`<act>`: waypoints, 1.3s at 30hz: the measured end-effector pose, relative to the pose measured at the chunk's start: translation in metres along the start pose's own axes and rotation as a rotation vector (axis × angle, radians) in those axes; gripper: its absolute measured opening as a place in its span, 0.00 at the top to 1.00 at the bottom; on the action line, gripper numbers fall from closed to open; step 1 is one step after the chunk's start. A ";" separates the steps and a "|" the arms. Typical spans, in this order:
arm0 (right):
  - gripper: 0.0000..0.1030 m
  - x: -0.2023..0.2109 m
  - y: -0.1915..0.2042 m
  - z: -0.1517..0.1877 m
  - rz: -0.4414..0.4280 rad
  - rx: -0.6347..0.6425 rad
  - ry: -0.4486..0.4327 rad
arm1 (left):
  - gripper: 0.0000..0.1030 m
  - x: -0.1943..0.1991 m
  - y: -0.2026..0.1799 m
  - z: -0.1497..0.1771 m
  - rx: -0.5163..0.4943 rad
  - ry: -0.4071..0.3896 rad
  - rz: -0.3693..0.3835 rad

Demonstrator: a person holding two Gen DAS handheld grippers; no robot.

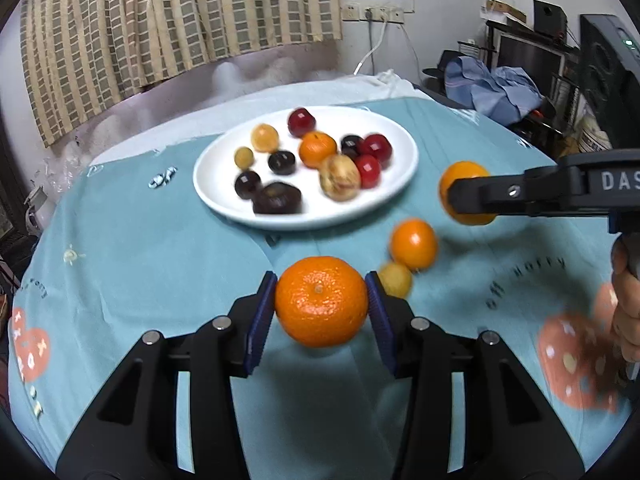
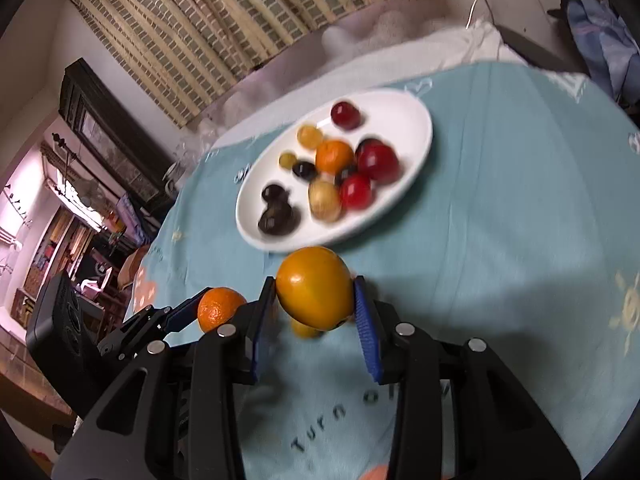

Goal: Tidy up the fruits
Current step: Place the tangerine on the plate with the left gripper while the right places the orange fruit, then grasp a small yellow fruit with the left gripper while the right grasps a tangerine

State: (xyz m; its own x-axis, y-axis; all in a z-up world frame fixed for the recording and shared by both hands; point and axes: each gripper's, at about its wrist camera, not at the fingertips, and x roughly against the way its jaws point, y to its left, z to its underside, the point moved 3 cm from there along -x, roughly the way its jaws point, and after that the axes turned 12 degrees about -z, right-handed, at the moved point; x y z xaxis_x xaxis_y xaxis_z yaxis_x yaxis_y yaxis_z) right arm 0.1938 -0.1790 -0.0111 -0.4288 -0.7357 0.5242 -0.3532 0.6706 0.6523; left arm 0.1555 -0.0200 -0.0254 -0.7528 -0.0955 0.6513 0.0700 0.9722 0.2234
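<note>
My left gripper [image 1: 321,304] is shut on a mandarin [image 1: 321,302] and holds it above the blue cloth, short of the white plate [image 1: 224,196]. My right gripper [image 2: 315,300] is shut on a smooth orange fruit [image 2: 314,286]; in the left wrist view it comes in from the right [image 1: 468,194], right of the plate. The plate [image 2: 416,120] holds several fruits: red, dark purple, yellow and one mandarin [image 1: 318,149]. An orange fruit [image 1: 413,244] and a small yellow fruit [image 1: 396,279] lie on the cloth between the grippers.
A round table with a light blue printed cloth [image 1: 140,264] carries everything. A candy wrapper [image 1: 162,178] lies left of the plate. A striped curtain [image 1: 160,16] hangs behind; a chair with clothes [image 1: 492,88] and shelves stand at the right.
</note>
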 end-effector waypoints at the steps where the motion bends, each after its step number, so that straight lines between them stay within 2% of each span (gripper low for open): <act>1: 0.63 -0.001 0.001 -0.006 0.003 0.003 -0.006 | 0.55 -0.003 0.002 -0.006 0.003 -0.002 -0.007; 6: 0.63 -0.013 0.005 -0.043 0.018 0.019 -0.042 | 0.56 -0.026 0.007 -0.041 0.008 -0.019 -0.043; 10: 0.63 -0.033 0.002 -0.061 0.049 0.041 -0.070 | 0.56 -0.052 0.009 -0.063 0.032 -0.009 -0.042; 16: 0.62 -0.060 -0.009 -0.076 0.064 0.042 -0.074 | 0.53 -0.082 0.008 -0.075 0.067 -0.005 -0.029; 17: 0.59 -0.062 -0.012 -0.077 0.073 0.037 -0.072 | 0.53 -0.085 0.007 -0.076 0.072 -0.005 -0.022; 18: 0.56 -0.062 -0.013 -0.078 0.078 0.034 -0.071 | 0.50 -0.086 0.006 -0.076 0.073 -0.004 -0.016; 19: 0.55 -0.060 -0.015 -0.079 0.079 0.034 -0.079 | 0.42 -0.088 0.005 -0.077 0.072 -0.004 -0.011; 21: 0.42 -0.055 -0.015 -0.080 0.077 0.031 -0.102 | 0.35 -0.087 0.005 -0.076 0.072 -0.017 -0.029; 29: 0.42 -0.032 -0.003 -0.074 0.043 0.037 -0.125 | 0.33 -0.074 0.010 -0.068 0.078 -0.022 -0.039; 39: 0.42 -0.015 0.009 -0.035 0.074 0.073 -0.082 | 0.29 -0.032 0.013 -0.040 0.082 -0.029 -0.016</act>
State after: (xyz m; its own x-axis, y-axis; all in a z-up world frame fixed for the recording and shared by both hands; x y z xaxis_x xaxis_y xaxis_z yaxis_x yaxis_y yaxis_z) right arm 0.2263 -0.1650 0.0060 -0.5218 -0.6754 0.5211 -0.3758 0.7303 0.5704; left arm 0.2063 -0.0131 -0.0144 -0.7722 -0.1056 0.6265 0.0049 0.9851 0.1722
